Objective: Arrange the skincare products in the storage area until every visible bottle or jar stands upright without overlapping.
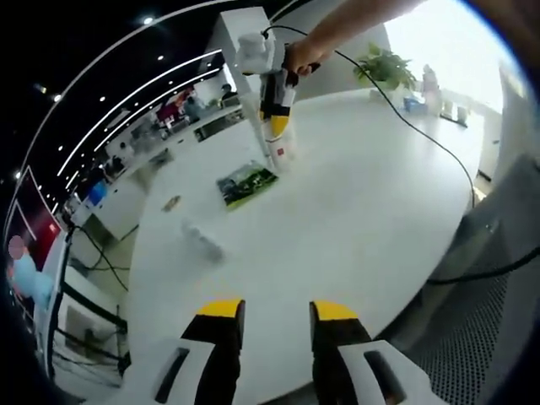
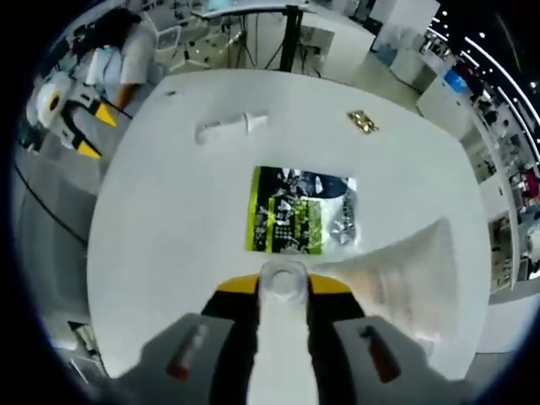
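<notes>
White tube (image 2: 283, 337) clamped in my right gripper (image 2: 283, 291), mid-carry; left gripper (image 1: 277, 314) open, empty. Next: stand it upright on table (image 2: 169, 211), clear of packet (image 2: 299, 211).

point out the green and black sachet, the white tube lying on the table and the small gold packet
green and black flat sachet (image 2: 297, 211), right gripper view, its printed middle
white plastic tube lying flat (image 2: 226, 127), right gripper view, mid-body
small gold foil packet (image 2: 364, 121), right gripper view, its centre
</notes>
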### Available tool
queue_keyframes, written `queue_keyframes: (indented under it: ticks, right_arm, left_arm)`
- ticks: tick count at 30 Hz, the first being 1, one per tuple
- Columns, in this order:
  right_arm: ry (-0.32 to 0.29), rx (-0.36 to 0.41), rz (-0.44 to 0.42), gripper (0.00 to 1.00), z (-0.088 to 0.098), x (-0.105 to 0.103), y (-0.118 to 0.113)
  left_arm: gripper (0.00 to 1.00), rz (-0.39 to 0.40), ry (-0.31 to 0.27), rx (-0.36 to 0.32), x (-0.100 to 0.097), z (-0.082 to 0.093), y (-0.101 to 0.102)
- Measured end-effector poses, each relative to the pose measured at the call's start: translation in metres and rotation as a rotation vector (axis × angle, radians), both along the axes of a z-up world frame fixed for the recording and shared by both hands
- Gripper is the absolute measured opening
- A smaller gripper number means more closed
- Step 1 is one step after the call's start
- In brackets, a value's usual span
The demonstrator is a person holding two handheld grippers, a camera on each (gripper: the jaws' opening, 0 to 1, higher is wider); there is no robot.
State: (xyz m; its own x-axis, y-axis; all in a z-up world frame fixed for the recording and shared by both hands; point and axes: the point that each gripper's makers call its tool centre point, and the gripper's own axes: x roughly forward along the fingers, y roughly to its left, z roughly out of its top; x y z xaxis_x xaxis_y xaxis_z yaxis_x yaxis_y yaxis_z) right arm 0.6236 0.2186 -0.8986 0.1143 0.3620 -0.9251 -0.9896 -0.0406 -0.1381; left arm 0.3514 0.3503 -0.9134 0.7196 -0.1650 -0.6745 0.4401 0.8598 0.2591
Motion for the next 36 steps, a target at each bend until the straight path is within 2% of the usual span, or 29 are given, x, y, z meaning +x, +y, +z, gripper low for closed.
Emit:
queue_keyframes:
  ticks: [11, 22, 28, 30, 32, 34, 35, 36]
  right_arm:
    - [-0.010, 0.005, -0.012, 0.24, 0.006, -0.001, 0.001]
    - [-0.061, 0.012, 0.016, 0.29, 0.018, 0.000, 0.003]
    - [-0.106, 0.032, 0.039, 0.31, 0.033, -0.002, 0.006]
    - [-0.139, 0.096, 0.045, 0.31, 0.051, -0.006, 0.021]
    - [-0.114, 0.178, 0.047, 0.31, 0.066, -0.019, 0.042]
    - [-0.090, 0.219, 0.042, 0.32, 0.074, -0.029, 0.058]
    - [-0.053, 0.243, 0.037, 0.33, 0.076, -0.039, 0.072]
    - [0.019, 0.269, 0.015, 0.34, 0.074, -0.053, 0.087]
  left_arm:
    - [0.32, -0.003, 0.003, 0.002, -0.001, -0.001, 0.000]
    - [0.31, -0.007, 0.003, 0.002, -0.001, -0.001, -0.001]
    - [0.31, -0.010, 0.001, 0.002, -0.001, 0.000, -0.001]
    - [0.31, -0.009, 0.000, 0.003, -0.001, 0.000, -0.001]
    - [0.31, -0.010, 0.000, 0.003, -0.001, 0.000, 0.000]
    - [0.31, -0.009, -0.002, 0.002, 0.000, 0.000, 0.000]
    - [0.31, -0.008, -0.002, 0.002, 0.000, 0.000, 0.000]
    - [0.31, -0.008, -0.002, 0.001, 0.000, 0.000, 0.000]
